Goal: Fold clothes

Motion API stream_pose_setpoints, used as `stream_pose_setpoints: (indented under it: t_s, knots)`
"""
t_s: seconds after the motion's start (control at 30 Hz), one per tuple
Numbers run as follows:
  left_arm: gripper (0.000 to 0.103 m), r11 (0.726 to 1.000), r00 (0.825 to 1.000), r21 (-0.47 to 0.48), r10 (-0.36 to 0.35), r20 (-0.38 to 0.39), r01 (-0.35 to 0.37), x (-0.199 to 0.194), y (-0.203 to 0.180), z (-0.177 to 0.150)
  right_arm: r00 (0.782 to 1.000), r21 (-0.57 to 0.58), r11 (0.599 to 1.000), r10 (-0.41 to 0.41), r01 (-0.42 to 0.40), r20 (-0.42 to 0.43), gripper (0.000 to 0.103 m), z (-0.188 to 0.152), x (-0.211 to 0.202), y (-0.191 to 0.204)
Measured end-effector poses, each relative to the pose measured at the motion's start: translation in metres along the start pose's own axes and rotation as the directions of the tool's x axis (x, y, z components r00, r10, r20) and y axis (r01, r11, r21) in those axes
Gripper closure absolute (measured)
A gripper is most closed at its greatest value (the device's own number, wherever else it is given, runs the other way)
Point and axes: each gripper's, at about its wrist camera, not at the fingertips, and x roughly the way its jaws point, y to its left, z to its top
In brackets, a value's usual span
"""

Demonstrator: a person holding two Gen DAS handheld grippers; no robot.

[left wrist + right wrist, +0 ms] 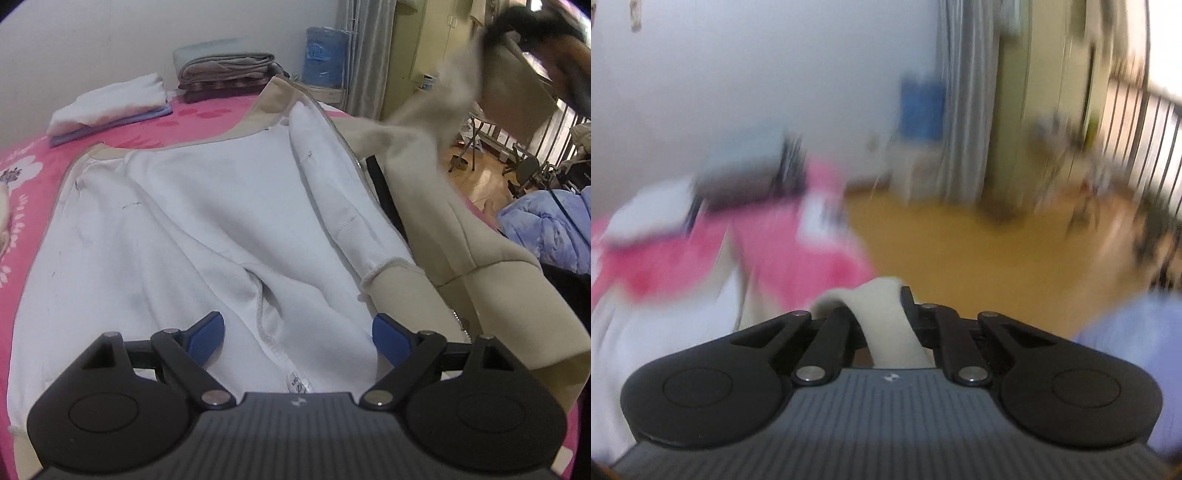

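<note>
1. Clearly, in the left wrist view, the beige jacket [229, 206] lies open on the bed [33, 173], its white lining facing up and its collar pointing toward the far edge of the bed.
2. The left tool [298, 334] hovers over the near hem of the jacket with its jaws spread wide; the blue pads [207, 332] stand on either side of a ridge of white lining, and nothing is gripped between them.
3. Along the bed's right edge, the jacket's right sleeve [424, 147] is lifted up off the bed toward the upper right corner of the view, where the right tool [517, 26] shows only as a dark blur.
4. Near the bed's far edge sit a folded white towel [110, 103] on something blue and a stack of folded blankets [225, 74], both well apart from the jacket.
5. A blue quilt [546, 229] lies beyond the bed's right edge.
6. In the right wrist view, heavily blurred, the right tool [877, 299] is closed tight on a fold of the beige sleeve [886, 325], which arches up between the fingers and runs back toward the camera.
7. Behind it, the pink bed [798, 251] and the white lining [646, 332] smear across the left side, with yellow floor [979, 251] to the right.
</note>
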Motion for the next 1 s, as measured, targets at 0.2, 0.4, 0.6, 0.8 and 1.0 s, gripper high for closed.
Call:
stream_pose_setpoints:
  t_s: [0.2,0.4,0.6,0.8,1.0]
  knots:
    - [0.014,1.000,1.000,0.002,0.002,-0.005,-0.002,0.002,0.000,0.000,1.000,0.049,0.999,0.011,-0.011,0.003,0.094,0.028,0.106,0.022]
    - [0.014,1.000,1.000,0.012,0.010,0.000,-0.010,0.000,-0.001,-0.003,0.922,-0.040,0.998,0.030,-0.049,-0.386,0.070,-0.061,0.170,0.051]
    - [0.014,1.000,1.000,-0.025,0.012,0.017,-0.012,-0.016,0.000,-0.002,0.968,-0.149,0.983,0.070,-0.108,-0.241,0.034,-0.080,0.067,0.037]
    - [0.014,0.997,0.999,-0.079,0.029,0.039,-0.025,-0.048,-0.002,-0.006,0.948,-0.100,0.953,0.266,-0.285,-0.175,0.023,-0.088,-0.054,0.021]
    - [0.014,0.994,0.996,-0.083,0.077,0.036,-0.074,-0.073,-0.015,-0.023,0.869,-0.242,0.850,0.393,-0.468,-0.300,0.023,-0.152,-0.114,0.066]
